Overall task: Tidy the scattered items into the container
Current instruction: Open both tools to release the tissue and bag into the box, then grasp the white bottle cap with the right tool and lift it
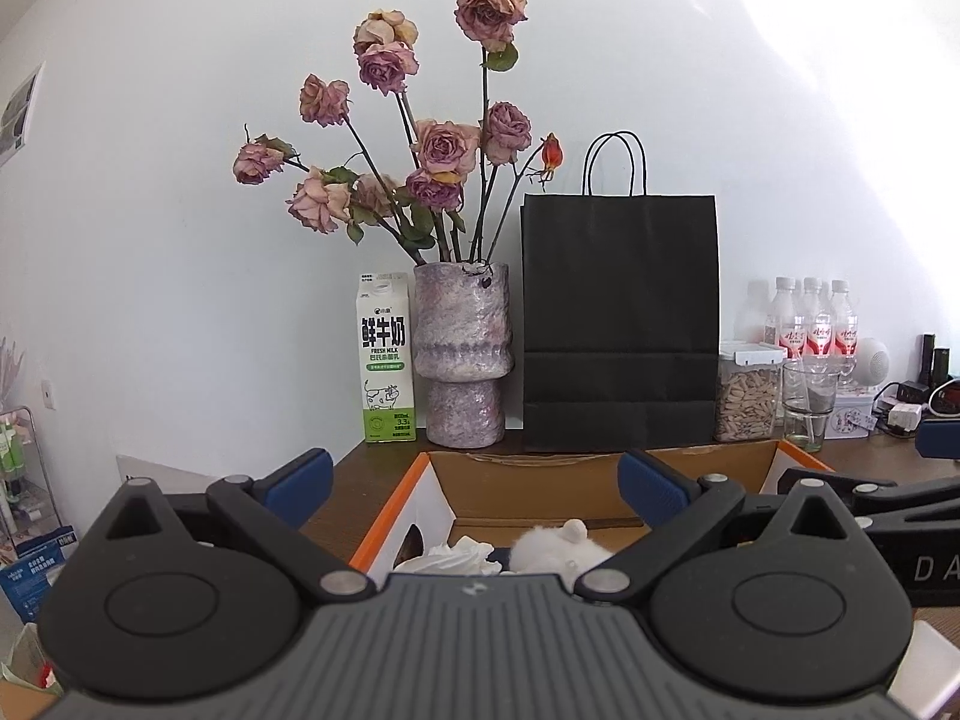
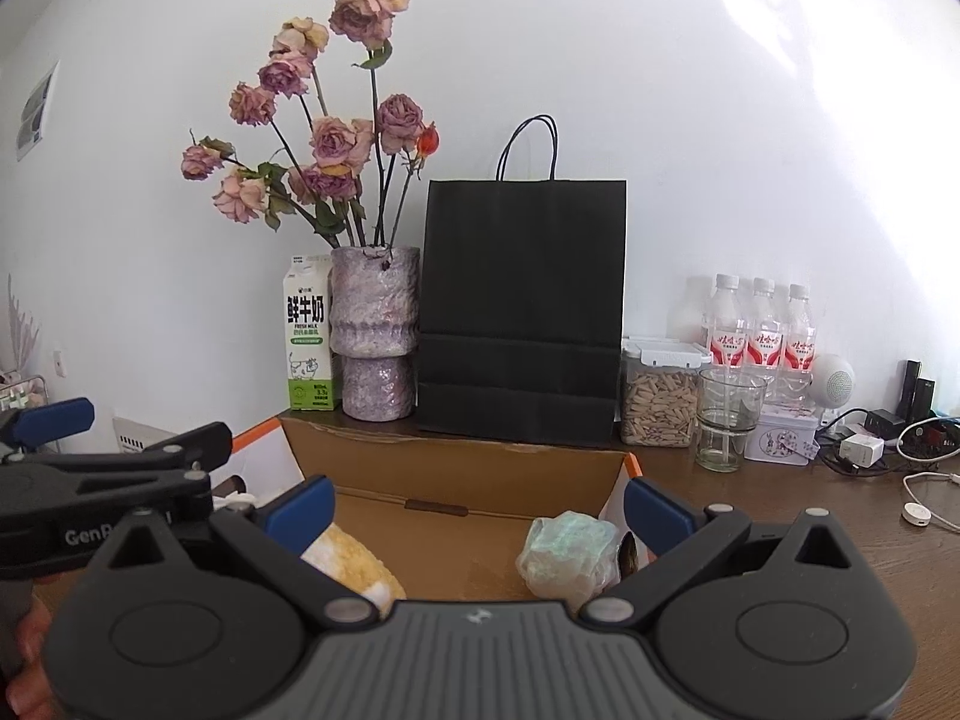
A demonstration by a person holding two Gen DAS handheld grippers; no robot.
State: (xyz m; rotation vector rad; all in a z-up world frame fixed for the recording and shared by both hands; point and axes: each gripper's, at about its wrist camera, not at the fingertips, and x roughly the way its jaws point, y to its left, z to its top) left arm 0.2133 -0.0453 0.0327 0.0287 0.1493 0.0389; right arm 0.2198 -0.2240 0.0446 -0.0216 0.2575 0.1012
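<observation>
left gripper (image 1: 474, 483): blue-padded fingers spread wide, nothing between them, hanging over the near left part of the box.
right gripper (image 2: 480, 507): blue-padded fingers also wide apart, empty, over the box's right half.
items under left gripper: white fluffy plush toy (image 1: 561, 549) and crumpled white tissue (image 1: 456, 558), both inside the box, side by side.
items under right gripper: yellow-and-white checked cloth bundle (image 2: 354, 564) at the left, pale green crinkled plastic-wrapped packet (image 2: 570, 552) at the right, both on the box floor, well apart.
container: open brown cardboard box with orange-edged flaps (image 2: 456, 468) on the dark wooden table (image 2: 780, 516).
behind box: green-and-white fresh milk carton (image 1: 387, 357), mottled purple ceramic vase of dried pink roses (image 1: 465, 354), black paper carrier bag with cord handles (image 1: 621, 324), in a row against the white wall.
far right: clear lidded jar of seeds (image 2: 657, 396), empty clear glass tumbler (image 2: 726, 420), three red-labelled plastic bottles (image 2: 762, 330), white chargers and cables (image 2: 870, 450).
</observation>
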